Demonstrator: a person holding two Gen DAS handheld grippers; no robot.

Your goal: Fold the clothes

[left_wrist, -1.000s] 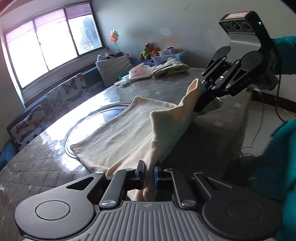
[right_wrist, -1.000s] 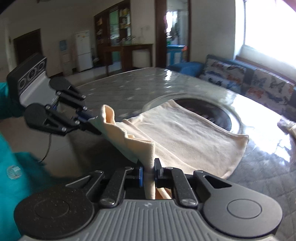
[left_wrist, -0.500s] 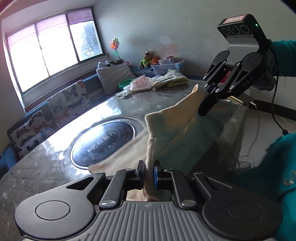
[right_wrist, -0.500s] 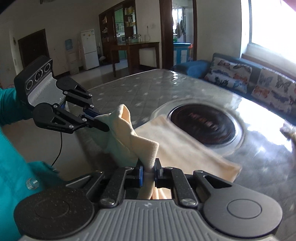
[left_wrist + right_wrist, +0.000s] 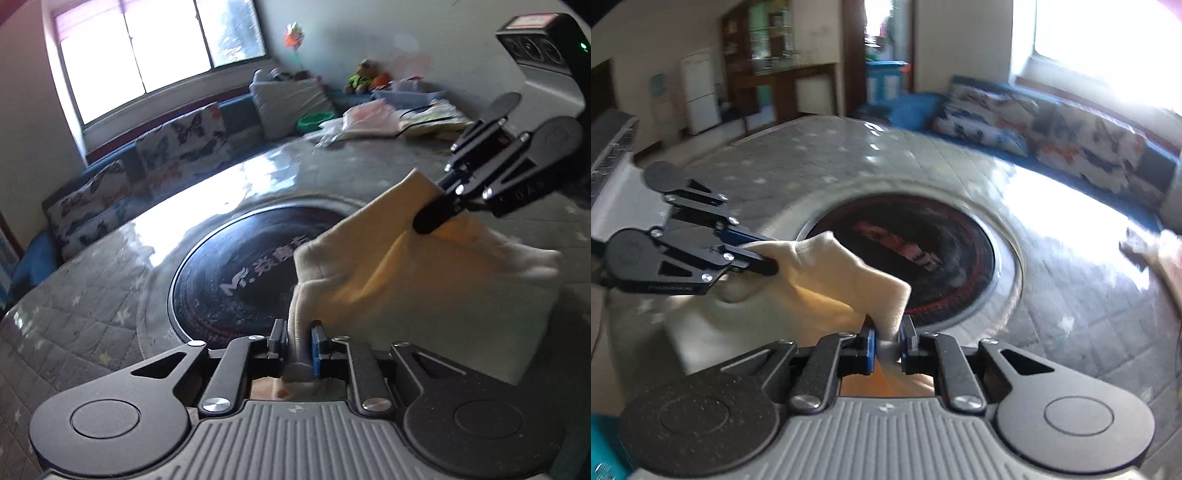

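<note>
A cream-coloured garment (image 5: 417,280) hangs stretched between my two grippers, lifted above the table. My left gripper (image 5: 298,341) is shut on one corner of it. My right gripper (image 5: 886,341) is shut on the other corner; it also shows in the left wrist view (image 5: 428,221) at the upper right. The garment shows in the right wrist view (image 5: 834,280), with my left gripper (image 5: 764,258) pinching it at the left. The lower part of the garment is hidden below both cameras.
The round grey quilted table (image 5: 92,314) has a dark round inset (image 5: 236,280) in its middle. A pile of other clothes (image 5: 373,122) lies at the far edge. A bench with butterfly cushions (image 5: 177,147) runs under the window.
Both grippers have lifted the garment off the table and drawn it back toward the near edge. The dark inset, covered a second ago, is now bare.
</note>
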